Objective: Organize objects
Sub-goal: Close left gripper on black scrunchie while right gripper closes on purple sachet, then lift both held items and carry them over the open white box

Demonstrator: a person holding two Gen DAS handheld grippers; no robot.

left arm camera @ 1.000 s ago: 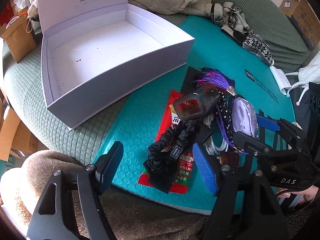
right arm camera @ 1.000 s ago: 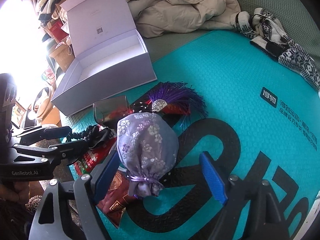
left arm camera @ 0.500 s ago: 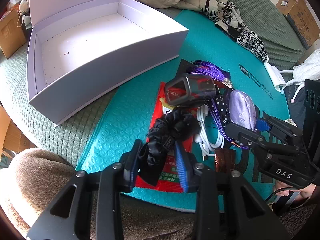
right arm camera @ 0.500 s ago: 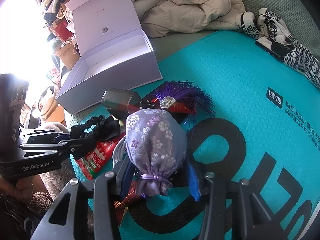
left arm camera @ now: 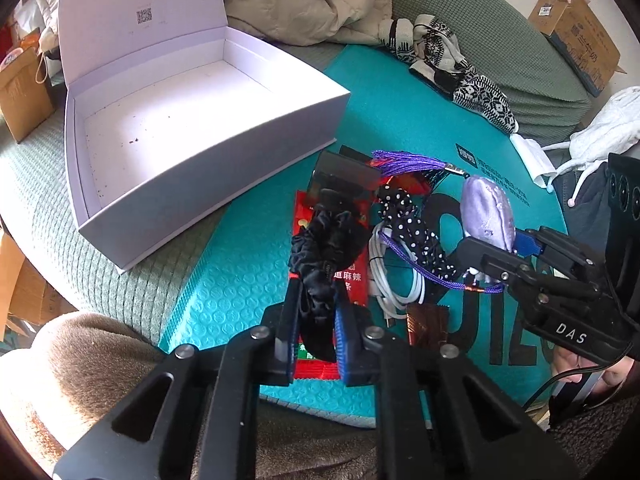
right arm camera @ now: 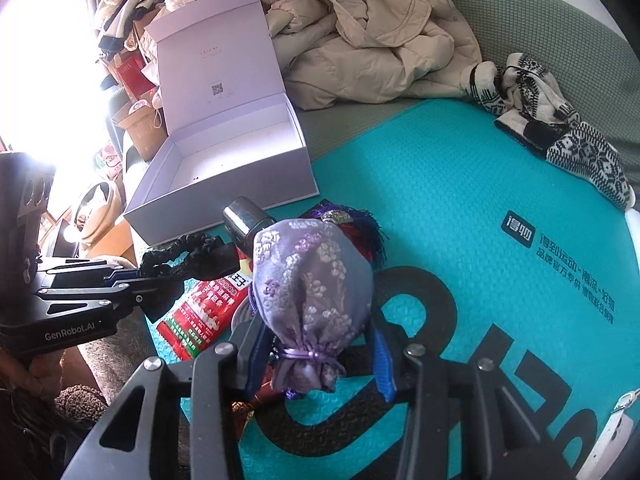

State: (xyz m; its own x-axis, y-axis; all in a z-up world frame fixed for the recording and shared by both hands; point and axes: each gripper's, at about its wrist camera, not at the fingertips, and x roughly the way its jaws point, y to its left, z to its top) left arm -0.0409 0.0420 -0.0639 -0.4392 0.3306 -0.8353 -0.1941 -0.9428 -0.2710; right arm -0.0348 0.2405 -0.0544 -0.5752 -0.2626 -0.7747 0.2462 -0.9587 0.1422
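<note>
Teal mat (left arm camera: 256, 280) at frame centre carries the clutter. Left gripper (left arm camera: 316, 320) jaws have pinched tight on the scrunchie (left arm camera: 328, 248); right gripper (right arm camera: 320, 344) jaws, just closing, squeeze the pouch (right arm camera: 312, 280), likely bound for the box (left arm camera: 180, 120) upper left.

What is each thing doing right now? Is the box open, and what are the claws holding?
White box: lid up, nothing inside.
Left claw: shut on the black scrunchie.
Right claw: just closed around the purple pouch, gripping it.
Purple pouch: tied shut with cord.
White cable: coiled on the teal mat.
Red snack packet: flat under the pile.
</note>
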